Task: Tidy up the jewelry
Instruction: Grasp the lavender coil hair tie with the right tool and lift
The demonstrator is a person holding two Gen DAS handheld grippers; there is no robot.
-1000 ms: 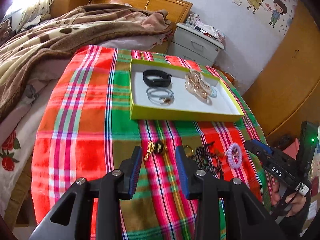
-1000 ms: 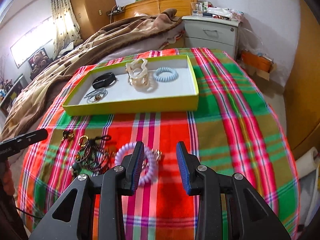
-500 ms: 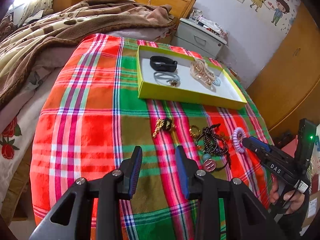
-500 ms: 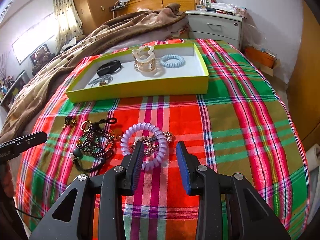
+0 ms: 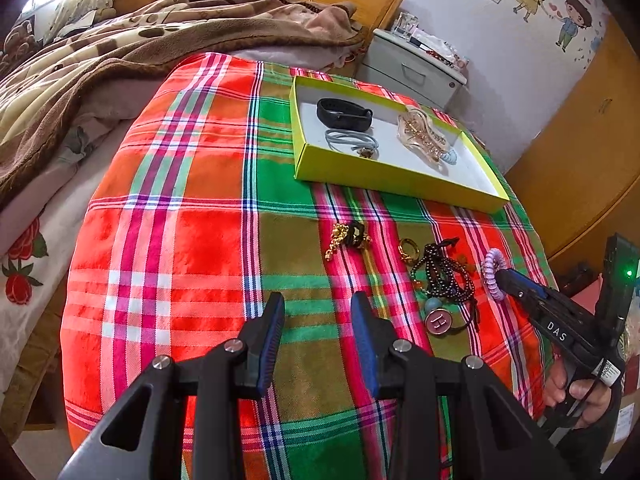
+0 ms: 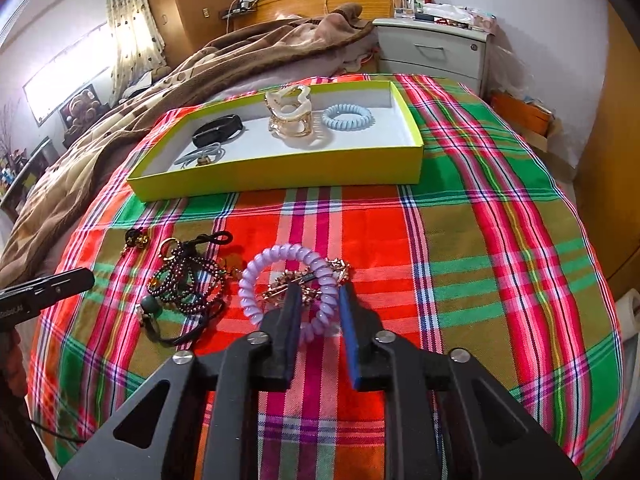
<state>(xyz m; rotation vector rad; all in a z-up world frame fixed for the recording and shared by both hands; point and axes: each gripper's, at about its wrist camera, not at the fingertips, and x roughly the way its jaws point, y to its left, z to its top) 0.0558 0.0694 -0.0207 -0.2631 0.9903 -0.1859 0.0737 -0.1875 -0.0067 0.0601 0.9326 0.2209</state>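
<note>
Left wrist view: the left gripper (image 5: 317,312) hangs above a surface draped in a red, green and pink plaid cloth (image 5: 180,248), its blue-padded jaws set wide with nothing between them; toward the far edge of the surface sits a shallow yellow-green cardboard tray with a white floor (image 5: 396,182); inside it lie a black wristband (image 5: 344,113), a coil of pale grey cord with a small charm (image 5: 352,142) and a translucent amber claw hair clip (image 5: 422,136); nearer the gripper, loose on the cloth, are a gold chain knotted with a black tie (image 5: 347,238), a gold ring (image 5: 409,249), a tangle of dark beaded bracelets (image 5: 444,276) and a round pink button marked H (image 5: 439,321); by the right edge the right gripper (image 5: 505,280) reaches a lilac spiral hair tie (image 5: 493,274).

Right wrist view: the right gripper (image 6: 319,300) has its jaws moderately apart, straddling the near rim of the lilac spiral hair tie (image 6: 280,288) without clamping it; a gold-toned metal clip (image 6: 304,280) lies inside the ring; left of it sits the dark bead tangle (image 6: 188,280); the tray (image 6: 288,168) lies beyond, toward the far edge, also holding a light blue spiral hair tie (image 6: 348,118); the left gripper's tip (image 6: 52,286) shows at the left edge.
</note>
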